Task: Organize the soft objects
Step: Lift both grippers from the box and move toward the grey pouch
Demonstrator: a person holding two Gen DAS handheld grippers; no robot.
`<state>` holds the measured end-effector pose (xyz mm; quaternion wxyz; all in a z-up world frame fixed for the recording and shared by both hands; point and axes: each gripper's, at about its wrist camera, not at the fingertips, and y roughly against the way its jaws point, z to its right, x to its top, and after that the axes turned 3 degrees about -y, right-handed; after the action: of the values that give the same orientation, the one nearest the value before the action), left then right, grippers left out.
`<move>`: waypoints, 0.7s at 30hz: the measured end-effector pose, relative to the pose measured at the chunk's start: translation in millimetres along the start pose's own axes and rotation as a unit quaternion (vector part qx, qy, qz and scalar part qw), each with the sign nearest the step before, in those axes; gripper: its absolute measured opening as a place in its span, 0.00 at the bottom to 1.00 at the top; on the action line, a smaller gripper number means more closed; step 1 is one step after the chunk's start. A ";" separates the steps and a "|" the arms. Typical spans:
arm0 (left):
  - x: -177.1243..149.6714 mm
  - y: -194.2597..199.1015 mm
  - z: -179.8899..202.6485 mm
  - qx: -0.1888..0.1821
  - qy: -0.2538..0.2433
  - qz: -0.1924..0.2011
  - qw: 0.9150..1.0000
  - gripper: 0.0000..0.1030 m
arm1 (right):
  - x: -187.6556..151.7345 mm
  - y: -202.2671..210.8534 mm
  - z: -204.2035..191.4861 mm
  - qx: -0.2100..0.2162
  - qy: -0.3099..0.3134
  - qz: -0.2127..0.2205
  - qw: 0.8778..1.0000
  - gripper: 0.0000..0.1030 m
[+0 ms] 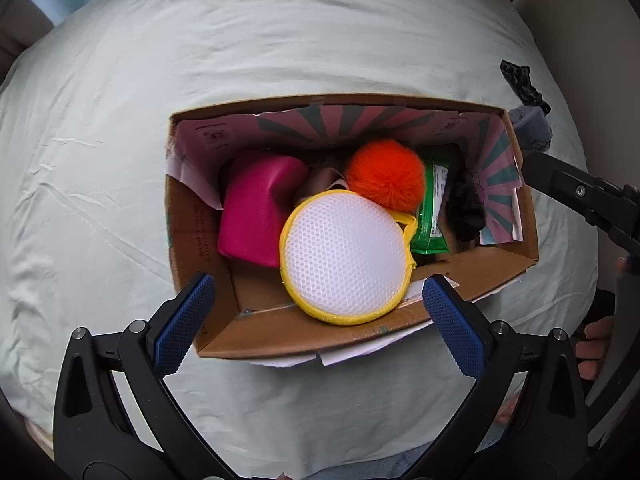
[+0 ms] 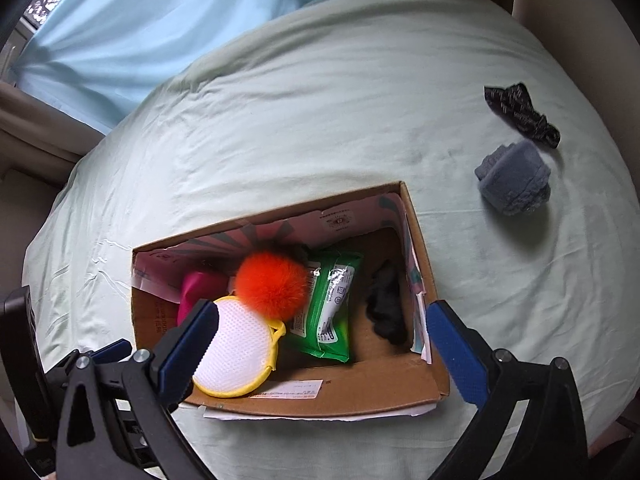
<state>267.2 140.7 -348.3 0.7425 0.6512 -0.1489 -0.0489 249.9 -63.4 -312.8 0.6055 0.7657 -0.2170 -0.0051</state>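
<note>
An open cardboard box point(image 1: 460, 280) point(image 2: 360, 392) sits on a pale green bedsheet. Inside lie a round white mesh pad with a yellow rim point(image 1: 344, 258) point(image 2: 236, 356), an orange pom-pom point(image 1: 386, 174) point(image 2: 272, 284), a pink pouch point(image 1: 256, 204) point(image 2: 200, 284), a green wipes pack point(image 1: 434, 204) point(image 2: 328, 308) and a black fuzzy item point(image 1: 466, 208) point(image 2: 386, 308). My left gripper point(image 1: 320, 320) is open and empty above the box's near edge. My right gripper point(image 2: 320, 352) is open and empty over the box. A grey fleece roll point(image 2: 514, 178) point(image 1: 534, 128) and a black patterned cloth point(image 2: 520, 114) point(image 1: 522, 82) lie outside, to the right.
The bed point(image 2: 320, 100) stretches wide behind and left of the box. A light blue curtain point(image 2: 140, 20) hangs at the back left. The right gripper's arm point(image 1: 584, 196) shows at the right edge of the left wrist view.
</note>
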 end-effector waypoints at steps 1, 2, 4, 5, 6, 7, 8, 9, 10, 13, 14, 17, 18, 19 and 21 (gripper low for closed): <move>-1.4 3.6 -0.9 0.001 0.002 0.003 1.000 1.00 | -1.3 2.9 -1.1 0.001 0.003 0.003 1.000 1.00; -2.6 6.8 -1.4 0.001 0.003 0.006 1.000 1.00 | -2.4 5.4 -2.0 0.002 0.005 0.003 1.000 1.00; -4.9 13.3 -1.9 0.003 0.004 0.012 1.000 1.00 | -5.2 12.0 -4.2 0.004 0.009 0.005 1.000 1.00; -6.5 17.9 -1.6 0.005 0.005 0.017 1.000 1.00 | -6.9 15.7 -5.0 0.005 0.011 0.007 1.000 1.00; -8.4 22.7 -1.0 0.007 0.005 0.022 1.000 1.00 | -8.4 19.4 -6.3 0.007 0.013 0.010 1.000 1.00; -9.8 26.5 -0.1 0.007 0.006 0.025 1.000 1.00 | -10.6 24.6 -8.1 0.009 0.016 0.013 1.000 1.00; -11.9 30.7 0.4 0.007 0.007 0.029 1.000 1.00 | -12.7 29.6 -9.8 0.011 0.019 0.015 1.000 1.00; -15.3 37.1 0.8 0.005 0.009 0.035 0.999 1.00 | -15.1 35.1 -11.6 0.011 0.024 0.018 0.999 1.00; -18.4 41.6 1.7 0.006 0.010 0.039 0.999 1.00 | -18.0 39.9 -14.4 0.011 0.029 0.022 0.999 1.00; -29.7 58.8 3.0 0.010 0.013 0.055 0.998 1.00 | -27.2 57.5 -21.8 0.004 0.049 0.036 0.998 1.00; -33.3 64.2 3.3 0.011 0.014 0.059 0.998 1.00 | -30.7 64.5 -24.2 0.002 0.057 0.042 0.997 1.00; -46.5 84.6 4.3 0.014 0.017 0.079 0.997 1.00 | -41.5 87.5 -30.6 0.002 0.075 0.061 0.995 1.00; -51.8 94.3 4.9 0.017 0.018 0.088 0.996 1.00 | -44.6 95.1 -32.7 0.002 0.081 0.067 0.994 1.00; -55.2 102.9 3.4 0.020 0.019 0.096 0.995 1.00 | -48.3 104.8 -34.5 0.002 0.087 0.074 0.993 1.00; -62.9 119.2 2.6 0.027 0.025 0.112 0.993 1.00 | -55.5 123.8 -37.9 0.002 0.095 0.092 0.991 1.00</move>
<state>192.2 172.5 -240.9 0.7287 0.6514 -0.2040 0.0549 169.5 -30.9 -201.8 0.6197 0.7408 -0.2277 0.1242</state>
